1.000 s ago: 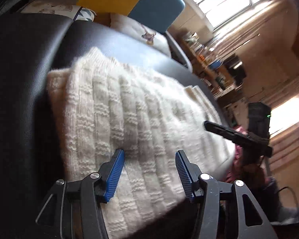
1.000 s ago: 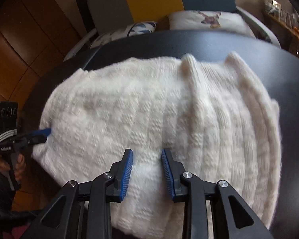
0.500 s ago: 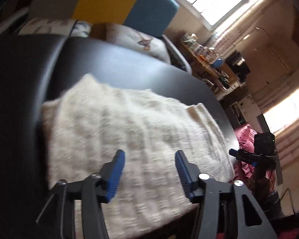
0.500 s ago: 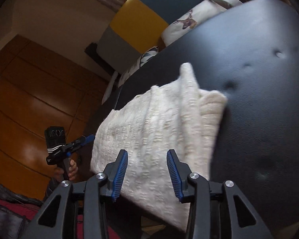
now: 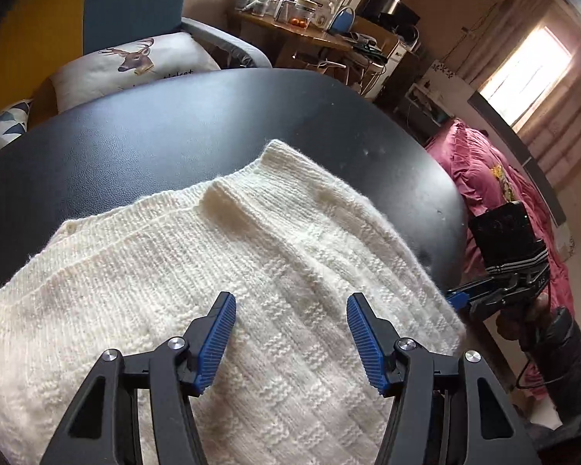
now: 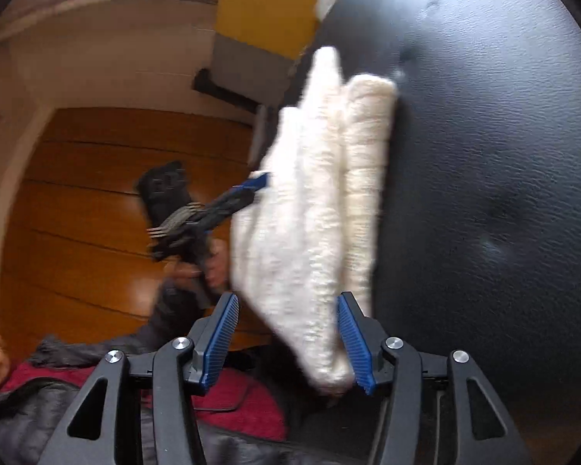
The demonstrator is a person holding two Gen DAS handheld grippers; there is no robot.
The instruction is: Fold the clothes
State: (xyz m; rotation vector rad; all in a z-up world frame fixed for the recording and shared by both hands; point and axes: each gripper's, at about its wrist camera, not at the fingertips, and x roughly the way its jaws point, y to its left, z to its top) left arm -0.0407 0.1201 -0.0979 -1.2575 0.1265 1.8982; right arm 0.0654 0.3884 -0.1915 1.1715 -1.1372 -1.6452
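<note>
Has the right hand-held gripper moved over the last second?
Yes. The right hand-held gripper swung from above the white sweater to its end, against the black table; its jaws have been opening around the sweater's corner.

Sweater (image 5: 220,271): cream, ribbed and checked knit
Counter (image 5: 174,131): black, pebbled
Tool pads (image 5: 217,343): blue, ridged
Cushion (image 5: 135,66): white, deer print
Bedcover (image 5: 484,178): pink
</note>
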